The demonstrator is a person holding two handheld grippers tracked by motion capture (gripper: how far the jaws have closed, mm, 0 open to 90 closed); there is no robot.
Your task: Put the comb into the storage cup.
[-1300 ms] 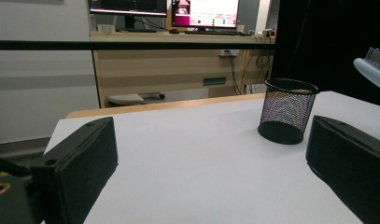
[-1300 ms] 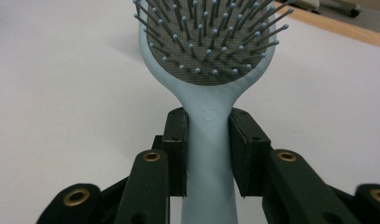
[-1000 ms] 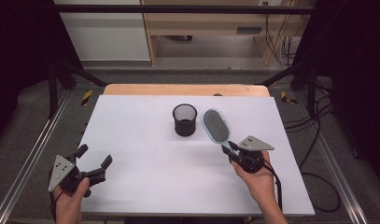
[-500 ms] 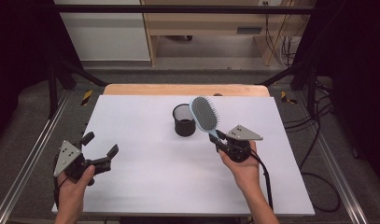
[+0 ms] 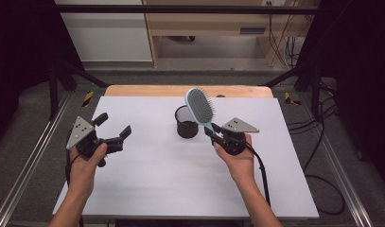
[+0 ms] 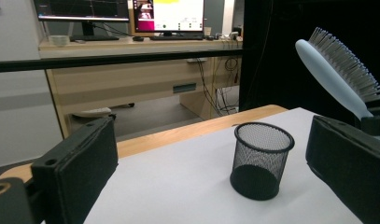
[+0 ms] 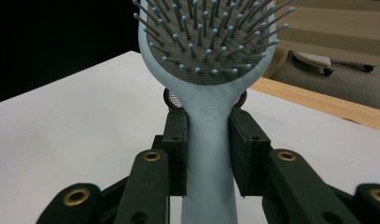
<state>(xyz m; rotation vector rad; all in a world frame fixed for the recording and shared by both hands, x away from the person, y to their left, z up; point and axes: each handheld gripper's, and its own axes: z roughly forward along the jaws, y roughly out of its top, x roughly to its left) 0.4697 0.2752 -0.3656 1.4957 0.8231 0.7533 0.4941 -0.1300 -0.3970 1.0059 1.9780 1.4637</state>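
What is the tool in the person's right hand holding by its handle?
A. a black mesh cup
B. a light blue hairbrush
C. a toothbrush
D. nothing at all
B: the right gripper has its fingers pressed on both sides of the light blue hairbrush handle, lifted near the black mesh cup.

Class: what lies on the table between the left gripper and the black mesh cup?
Nothing: the high view shows bare white table between left gripper and mesh cup.
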